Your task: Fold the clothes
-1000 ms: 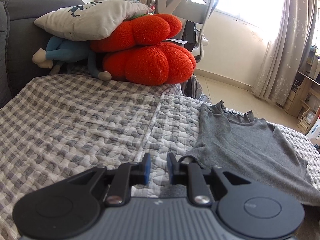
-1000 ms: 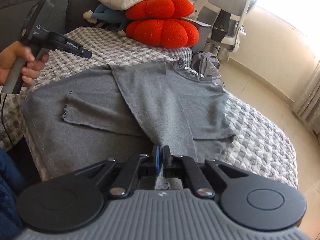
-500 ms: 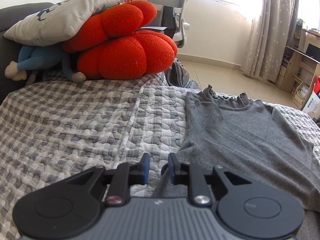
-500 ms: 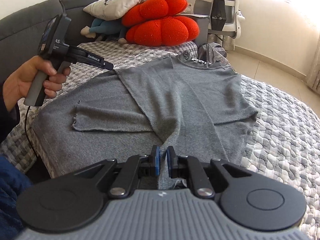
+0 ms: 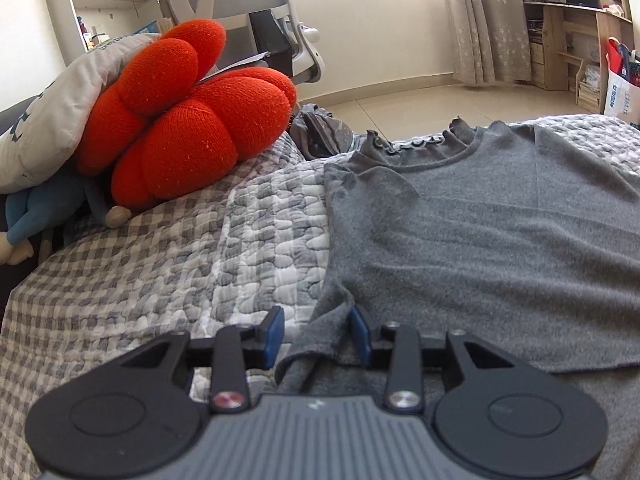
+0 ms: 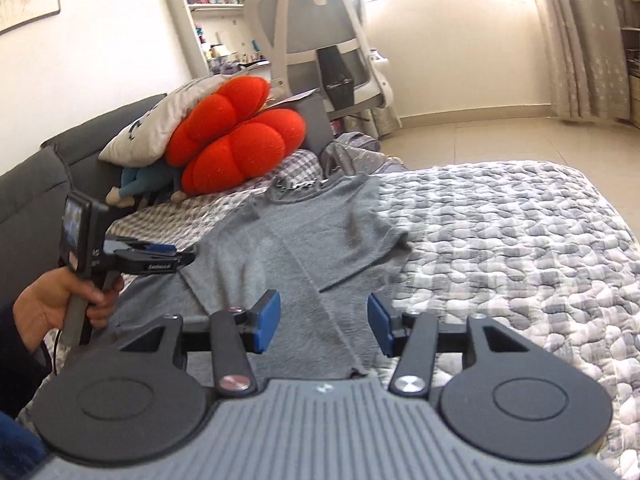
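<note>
Lying flat on the grey-and-white quilted bed cover [image 6: 500,240], the grey knitted long-sleeved top [image 5: 480,240] has its frilled neckline toward the red segmented plush cushion [image 5: 188,128] and both sleeves folded inward. The left gripper [image 5: 316,334] stands part open at the top's edge nearer the cushion, a fold of knit between its blue pads but not pinched. The right gripper [image 6: 324,322] is opening over the hem end, farthest from the cushion; fabric lies beneath, nothing is held. Judgement: a side fold is in hand. Both grippers should take matching edge points, lift together, keep the knit taut, and lay edges square.
</note>
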A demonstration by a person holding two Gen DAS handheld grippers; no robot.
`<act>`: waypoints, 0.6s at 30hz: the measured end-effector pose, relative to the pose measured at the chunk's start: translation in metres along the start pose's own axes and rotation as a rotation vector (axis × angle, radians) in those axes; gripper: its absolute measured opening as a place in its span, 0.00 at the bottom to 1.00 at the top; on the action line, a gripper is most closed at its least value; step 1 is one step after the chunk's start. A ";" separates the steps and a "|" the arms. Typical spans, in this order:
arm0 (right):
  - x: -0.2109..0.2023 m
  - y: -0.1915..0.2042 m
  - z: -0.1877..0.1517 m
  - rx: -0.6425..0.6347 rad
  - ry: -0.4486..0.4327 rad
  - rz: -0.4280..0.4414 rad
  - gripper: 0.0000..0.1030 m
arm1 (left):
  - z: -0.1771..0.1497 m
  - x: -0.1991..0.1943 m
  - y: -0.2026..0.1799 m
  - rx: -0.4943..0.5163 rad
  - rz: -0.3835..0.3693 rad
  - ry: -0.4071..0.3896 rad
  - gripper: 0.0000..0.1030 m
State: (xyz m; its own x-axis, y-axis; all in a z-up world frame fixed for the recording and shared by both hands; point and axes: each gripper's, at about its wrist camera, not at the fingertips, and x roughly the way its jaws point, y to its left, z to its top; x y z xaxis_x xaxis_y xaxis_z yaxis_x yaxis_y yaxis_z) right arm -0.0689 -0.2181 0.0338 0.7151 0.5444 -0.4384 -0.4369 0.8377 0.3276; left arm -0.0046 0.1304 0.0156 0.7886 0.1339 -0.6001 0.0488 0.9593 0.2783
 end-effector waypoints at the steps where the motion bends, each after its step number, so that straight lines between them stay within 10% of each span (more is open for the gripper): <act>1: 0.002 -0.009 -0.002 0.030 -0.008 -0.018 0.51 | 0.000 0.000 0.000 0.000 -0.006 0.000 0.20; 11: -0.006 -0.052 -0.031 0.250 -0.089 0.005 0.61 | 0.001 0.008 0.064 -0.342 -0.190 0.042 0.10; 18: -0.005 -0.048 -0.029 0.210 -0.087 -0.004 0.64 | -0.008 0.017 0.099 -0.471 -0.154 0.061 0.01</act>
State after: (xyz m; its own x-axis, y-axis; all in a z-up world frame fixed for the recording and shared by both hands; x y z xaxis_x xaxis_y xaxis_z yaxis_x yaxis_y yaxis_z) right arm -0.0674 -0.2600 -0.0040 0.7648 0.5280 -0.3693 -0.3175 0.8076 0.4971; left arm 0.0085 0.2300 0.0272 0.7559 -0.0170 -0.6545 -0.1317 0.9753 -0.1774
